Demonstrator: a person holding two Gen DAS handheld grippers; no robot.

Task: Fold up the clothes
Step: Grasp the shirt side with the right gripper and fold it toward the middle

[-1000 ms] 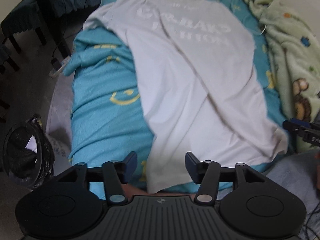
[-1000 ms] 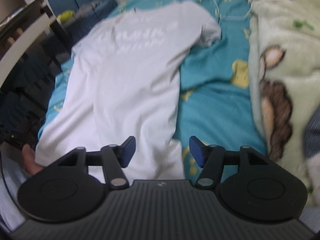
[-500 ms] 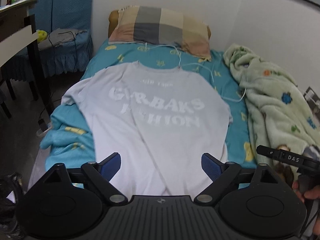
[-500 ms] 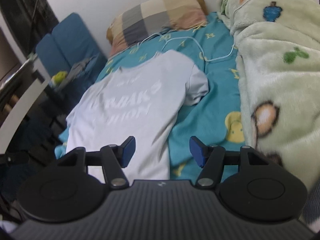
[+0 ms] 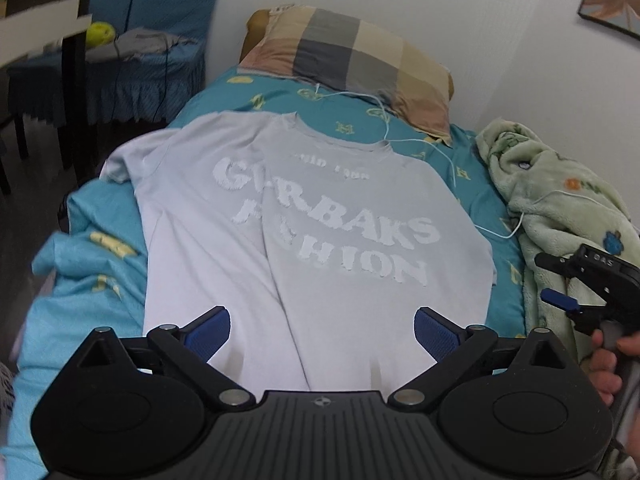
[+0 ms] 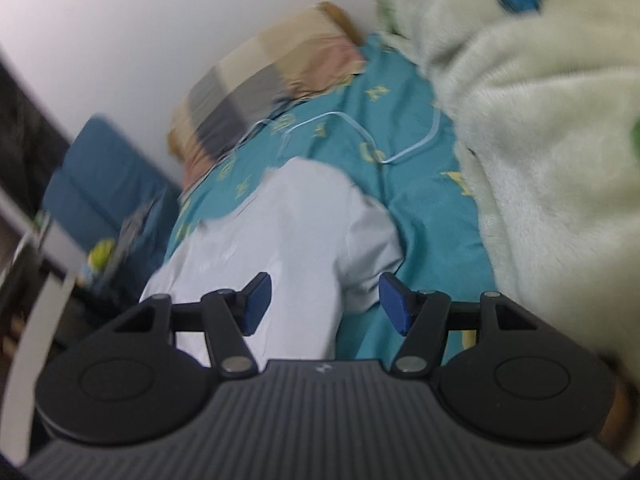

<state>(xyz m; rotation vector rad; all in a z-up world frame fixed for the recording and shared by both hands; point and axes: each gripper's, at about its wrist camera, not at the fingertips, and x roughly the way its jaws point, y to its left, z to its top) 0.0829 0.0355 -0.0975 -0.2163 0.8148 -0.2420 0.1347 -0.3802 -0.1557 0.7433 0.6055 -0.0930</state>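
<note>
Pale grey cotton T-shirt (image 5: pixel 312 240) with white lettering, spread flat on teal patterned bedsheet (image 5: pixel 92 280), ahead of left gripper (image 5: pixel 322 328), jaws wide apart, empty. Right gripper (image 6: pixel 324 300) likewise spread, over shirt's sleeve, beside fluffy green blanket (image 6: pixel 540 120).

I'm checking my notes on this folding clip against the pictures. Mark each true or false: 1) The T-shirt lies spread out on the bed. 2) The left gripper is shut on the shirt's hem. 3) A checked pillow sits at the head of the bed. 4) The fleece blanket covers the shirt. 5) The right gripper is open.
1) True: the T-shirt lies spread out, print side up, on the teal bedsheet.
2) False: the left gripper is open and holds nothing.
3) True: the checked pillow lies by the wall.
4) False: the green fleece blanket lies beside the shirt, along the wall side.
5) True: the right gripper is open, near the shirt's sleeve.
</note>
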